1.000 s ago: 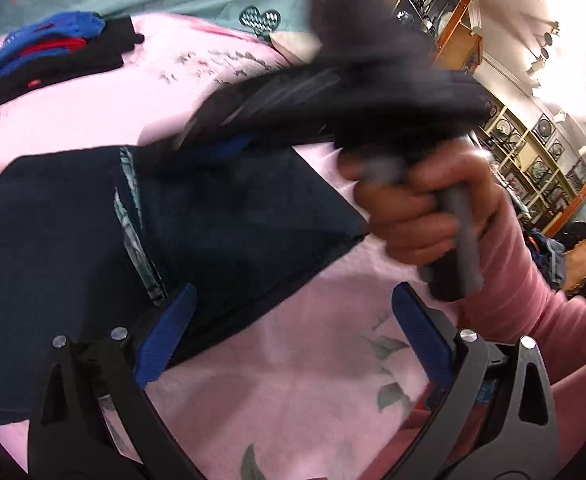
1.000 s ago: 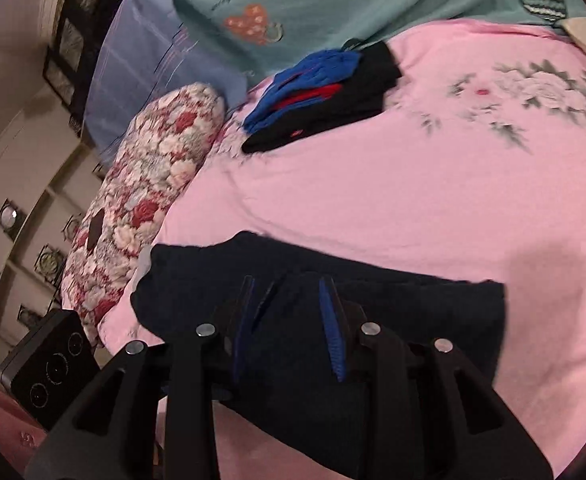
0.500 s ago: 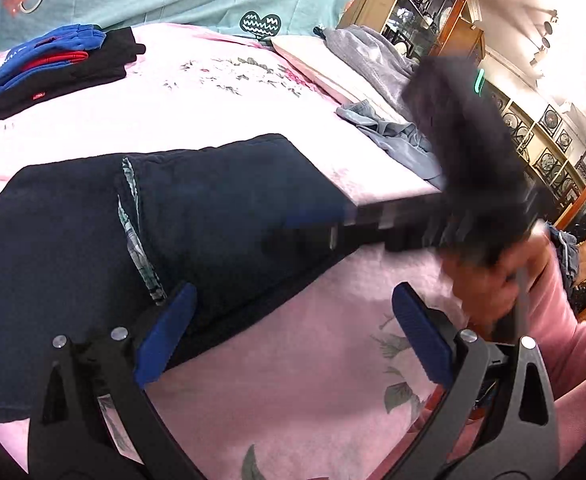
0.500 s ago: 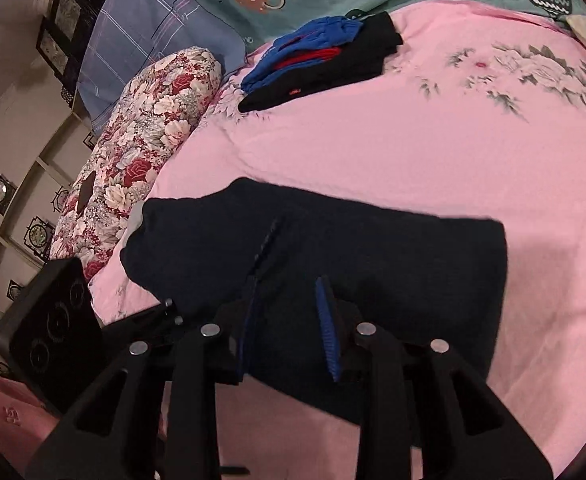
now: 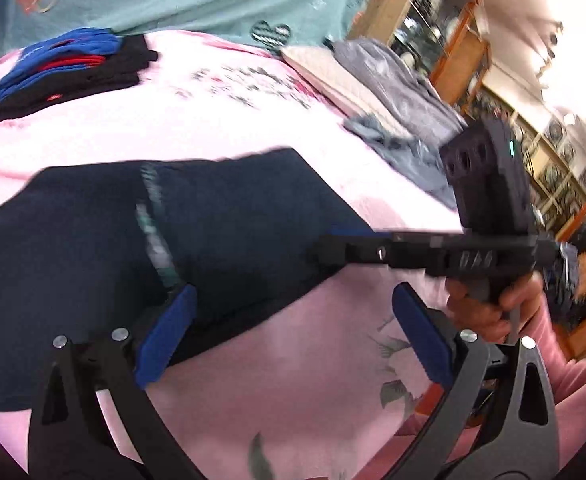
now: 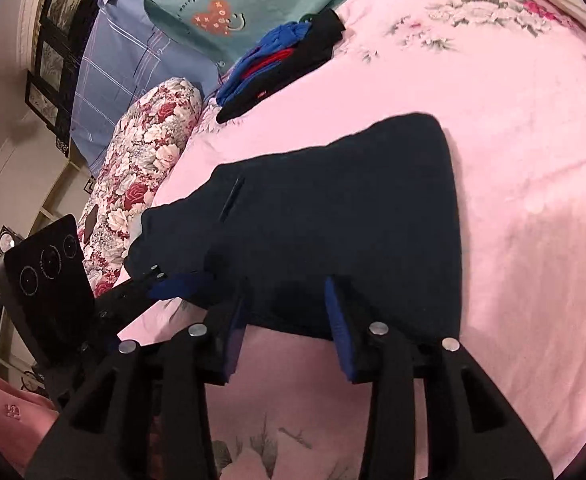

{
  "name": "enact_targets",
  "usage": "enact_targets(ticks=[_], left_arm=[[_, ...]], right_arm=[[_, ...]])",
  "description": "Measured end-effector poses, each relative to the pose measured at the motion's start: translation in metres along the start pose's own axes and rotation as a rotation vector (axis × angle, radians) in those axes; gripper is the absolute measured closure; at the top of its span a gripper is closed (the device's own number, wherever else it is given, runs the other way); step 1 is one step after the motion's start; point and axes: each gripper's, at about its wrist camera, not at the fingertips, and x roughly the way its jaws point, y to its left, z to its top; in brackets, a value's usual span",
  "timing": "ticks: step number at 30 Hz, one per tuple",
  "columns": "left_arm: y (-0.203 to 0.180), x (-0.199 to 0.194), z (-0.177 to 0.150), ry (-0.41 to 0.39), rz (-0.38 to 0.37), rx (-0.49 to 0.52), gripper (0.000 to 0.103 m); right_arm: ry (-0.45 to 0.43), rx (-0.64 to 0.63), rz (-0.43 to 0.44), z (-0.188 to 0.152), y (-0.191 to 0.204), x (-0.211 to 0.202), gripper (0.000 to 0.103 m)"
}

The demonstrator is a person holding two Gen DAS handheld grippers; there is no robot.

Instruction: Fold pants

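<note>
Pants (image 6: 333,216), dark navy and already doubled over, lie flat on the pink floral bedspread (image 6: 525,128) near its front edge. What has changed: the right gripper (image 6: 289,336), pinched nearly closed over the cloth a second ago, now stands parted with its jaws astride the near hem and nothing between them, so this fold looks set down. The left gripper (image 5: 289,332) stays spread wide and empty beside the hem. Only the left view shows the pale patterned lining strip (image 5: 155,220) at the fold and the grey clothes (image 5: 397,92) at the far side; only the right view shows the floral bolster (image 6: 141,160). Motion blur perhaps hides whether the right tips touch fabric.
</note>
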Motion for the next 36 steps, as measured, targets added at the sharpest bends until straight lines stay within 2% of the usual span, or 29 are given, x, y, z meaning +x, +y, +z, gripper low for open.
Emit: enact_targets(ticks=[5,8,14,19,22,27,31,36], left_arm=[[0.045,-0.048,0.002,-0.076,0.177,-0.093,0.003],[0.085,-0.082,-0.006,-0.108,0.323,-0.189,0.003],[0.155,-0.158,-0.038,-0.187,0.518,-0.435,0.003],[0.194,-0.212,-0.069,-0.209,0.663,-0.57,0.003],[0.21,-0.234,-0.085,-0.228,0.694,-0.639,0.003],[0.225,-0.248,-0.099,-0.244,0.676,-0.699,0.003],[0.232,-0.252,-0.105,-0.241,0.647,-0.712,0.003],[0.24,-0.262,-0.106,-0.256,0.596,-0.727,0.003]], right_arm=[[-0.001,-0.068,-0.06,-0.003,0.024,0.01,0.058],[0.029,-0.115,0.005,0.0,0.045,0.02,0.058],[0.109,-0.335,0.061,-0.008,0.111,0.06,0.056],[0.187,-0.481,0.09,-0.019,0.161,0.101,0.05],[0.234,-0.619,0.113,-0.027,0.202,0.124,0.05],[0.23,-0.767,0.127,-0.027,0.256,0.158,0.05],[0.219,-0.875,0.035,-0.029,0.283,0.191,0.05],[0.313,-0.989,-0.085,-0.038,0.297,0.24,0.05]])
